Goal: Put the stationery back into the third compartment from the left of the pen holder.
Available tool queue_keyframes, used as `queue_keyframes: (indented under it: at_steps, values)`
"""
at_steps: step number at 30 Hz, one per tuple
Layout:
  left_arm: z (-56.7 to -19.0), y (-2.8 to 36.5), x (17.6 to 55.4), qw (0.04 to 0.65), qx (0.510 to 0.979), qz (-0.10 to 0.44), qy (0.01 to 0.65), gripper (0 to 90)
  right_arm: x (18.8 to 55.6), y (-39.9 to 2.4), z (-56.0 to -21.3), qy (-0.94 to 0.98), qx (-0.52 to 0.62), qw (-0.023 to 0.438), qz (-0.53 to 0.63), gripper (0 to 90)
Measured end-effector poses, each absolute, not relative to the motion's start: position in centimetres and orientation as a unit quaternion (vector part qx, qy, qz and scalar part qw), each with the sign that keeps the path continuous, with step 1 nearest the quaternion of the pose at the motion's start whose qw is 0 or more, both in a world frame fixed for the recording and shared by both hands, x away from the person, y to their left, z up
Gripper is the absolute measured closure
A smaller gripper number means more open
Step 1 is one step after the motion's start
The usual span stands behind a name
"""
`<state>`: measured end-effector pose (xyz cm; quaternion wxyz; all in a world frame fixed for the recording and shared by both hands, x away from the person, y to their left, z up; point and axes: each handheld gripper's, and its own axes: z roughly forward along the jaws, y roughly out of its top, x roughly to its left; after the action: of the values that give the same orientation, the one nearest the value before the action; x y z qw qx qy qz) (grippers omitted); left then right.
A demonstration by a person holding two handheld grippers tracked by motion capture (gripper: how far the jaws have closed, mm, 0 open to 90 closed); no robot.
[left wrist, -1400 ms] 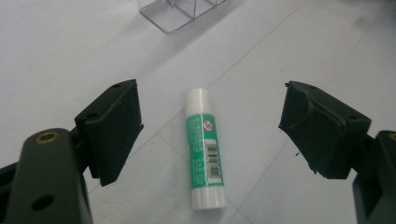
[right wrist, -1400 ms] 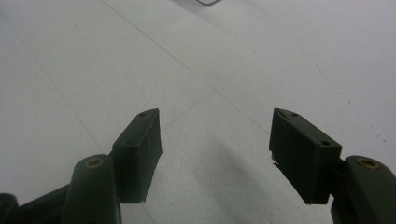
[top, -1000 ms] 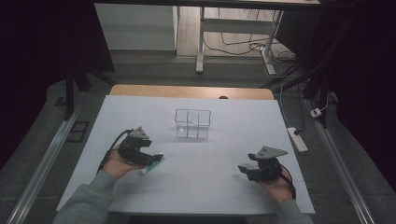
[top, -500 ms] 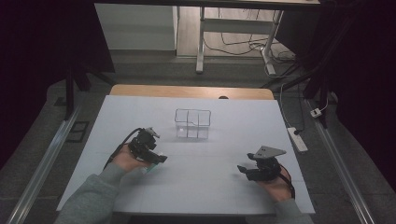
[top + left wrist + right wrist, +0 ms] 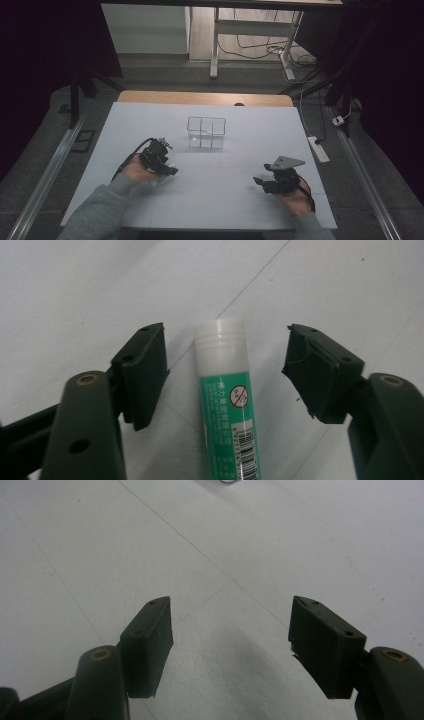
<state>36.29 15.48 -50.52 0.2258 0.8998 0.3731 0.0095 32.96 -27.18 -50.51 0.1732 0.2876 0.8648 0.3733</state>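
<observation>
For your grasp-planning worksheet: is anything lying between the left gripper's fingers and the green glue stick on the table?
Nothing visible. The glue stick lies on the white table between the left gripper fingers, which have just been closing, with bare gaps either side.

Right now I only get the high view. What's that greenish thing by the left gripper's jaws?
Observer: A green stick with a white ribbed cap, probably glue. It lies flat on the white table between the jaws of the left gripper, which have just been closing but are not touching it yet.
Operator: Which way does it point?
Observer: The cap end points away from the gripper's body, level with the jaw tips. The barcode end runs back toward the body.
Operator: Does the right gripper have anything?
Observer: No. The right gripper is open, with bare tabletop between its jaws.
</observation>
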Motion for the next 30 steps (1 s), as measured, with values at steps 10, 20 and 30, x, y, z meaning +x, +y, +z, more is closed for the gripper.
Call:
queue_keyframes:
  at_steps: [10, 20, 30]
  values:
    - [-51.3, 15.0, 36.7, 0.200, 0.908, 0.004, 0.368, 49.0, 32.9, -27.1, -50.6, 0.867, 0.286, 0.176, 0.368, 34.2]
    - [-51.2, 14.9, 36.8, 0.198, 0.913, 0.009, 0.356, 63.9, 32.9, -27.0, -50.6, 0.870, 0.284, 0.179, 0.362, 34.3]
    - [-48.7, 15.8, 35.8, 0.255, 0.902, 0.040, 0.347, 64.2, 32.9, -27.2, -50.5, 0.866, 0.290, 0.178, 0.366, 34.3]
